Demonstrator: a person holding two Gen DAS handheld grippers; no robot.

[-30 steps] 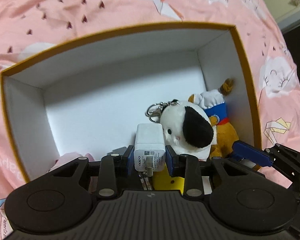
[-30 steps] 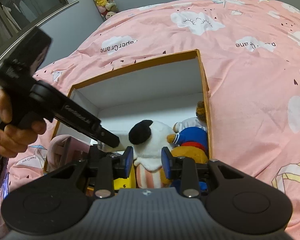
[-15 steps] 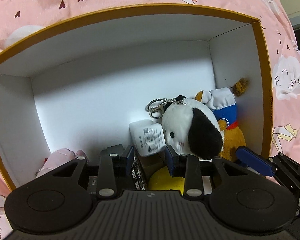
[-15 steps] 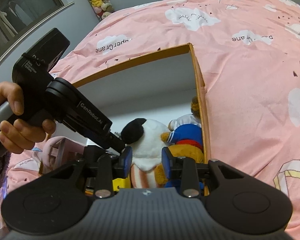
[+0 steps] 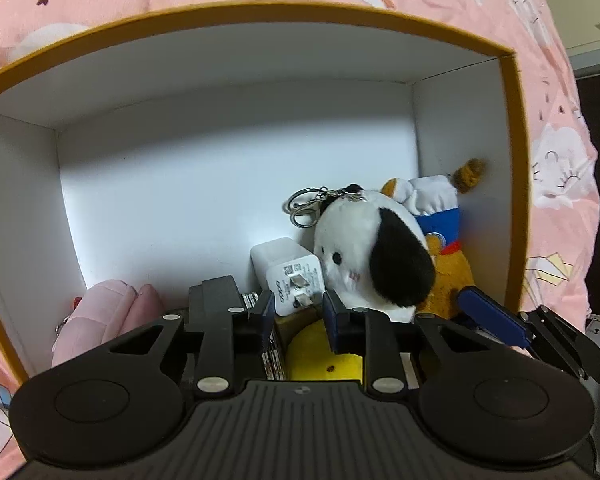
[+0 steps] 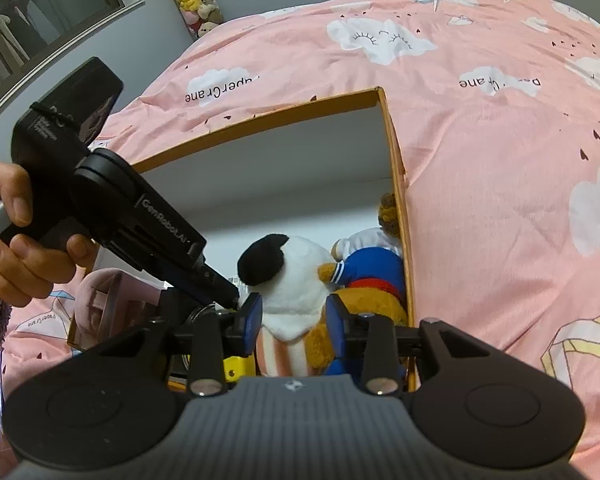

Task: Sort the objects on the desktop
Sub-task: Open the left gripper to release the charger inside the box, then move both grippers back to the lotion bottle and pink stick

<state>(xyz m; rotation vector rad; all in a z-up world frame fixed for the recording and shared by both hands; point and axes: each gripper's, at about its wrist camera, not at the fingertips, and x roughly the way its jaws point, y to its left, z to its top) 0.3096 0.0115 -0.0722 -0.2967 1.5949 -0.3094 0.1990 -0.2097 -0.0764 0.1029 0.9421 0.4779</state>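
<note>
A white phone charger (image 5: pixel 288 274) lies on the floor of the open cardboard box (image 5: pixel 260 20), prongs towards me, leaning against a white plush dog with a black ear (image 5: pixel 370 252). My left gripper (image 5: pixel 298 312) is open and empty, its fingertips just short of the charger. My right gripper (image 6: pixel 294 320) is open above the box's near right corner, with the plush dog (image 6: pixel 292 280) showing between its fingers; whether it touches the dog is unclear. The left gripper's body (image 6: pixel 112 208) reaches into the box in the right wrist view.
An orange bear in a blue sailor top (image 5: pixel 440 240) lies against the box's right wall. A pink soft item (image 5: pixel 104 312) lies at the left, a yellow object (image 5: pixel 324 352) and a black block (image 5: pixel 216 292) under my left fingers. The box sits on a pink bedspread (image 6: pixel 500 160).
The left gripper opened and let go of the charger, which dropped onto the box floor beside the plush dog. The left gripper drew back a little. The right gripper stayed open.
</note>
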